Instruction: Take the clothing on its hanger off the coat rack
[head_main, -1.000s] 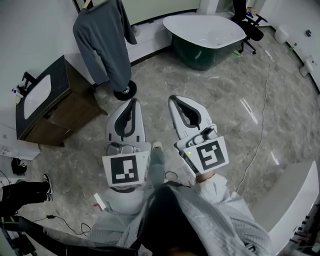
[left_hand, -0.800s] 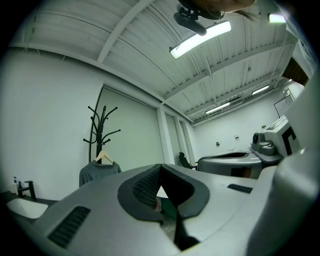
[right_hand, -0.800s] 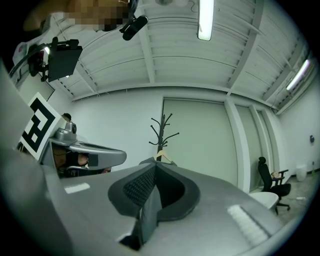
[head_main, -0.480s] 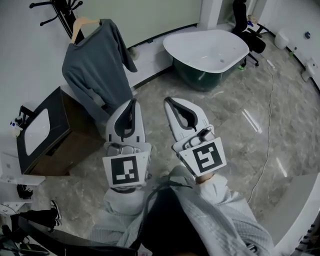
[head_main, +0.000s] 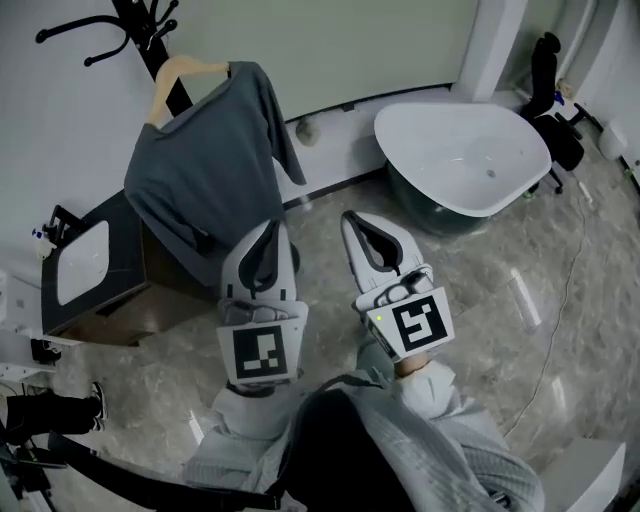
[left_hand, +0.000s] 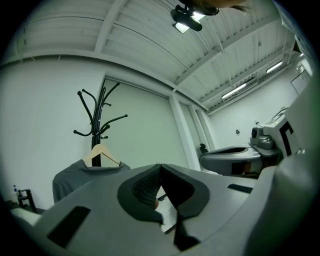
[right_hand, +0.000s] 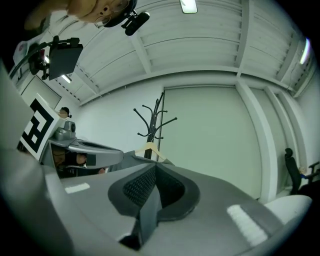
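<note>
Sweater (head_main: 200, 180) looms closer ahead of closed left tongs (head_main: 269, 227) and right tongs (head_main: 353, 217).

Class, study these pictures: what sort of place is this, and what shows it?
Probably a bathroom mock-up or showroom rather than a home: a freestanding bathtub and a vanity cabinet with a basin stand on stone-look flooring, under a high, ribbed hall ceiling.
</note>
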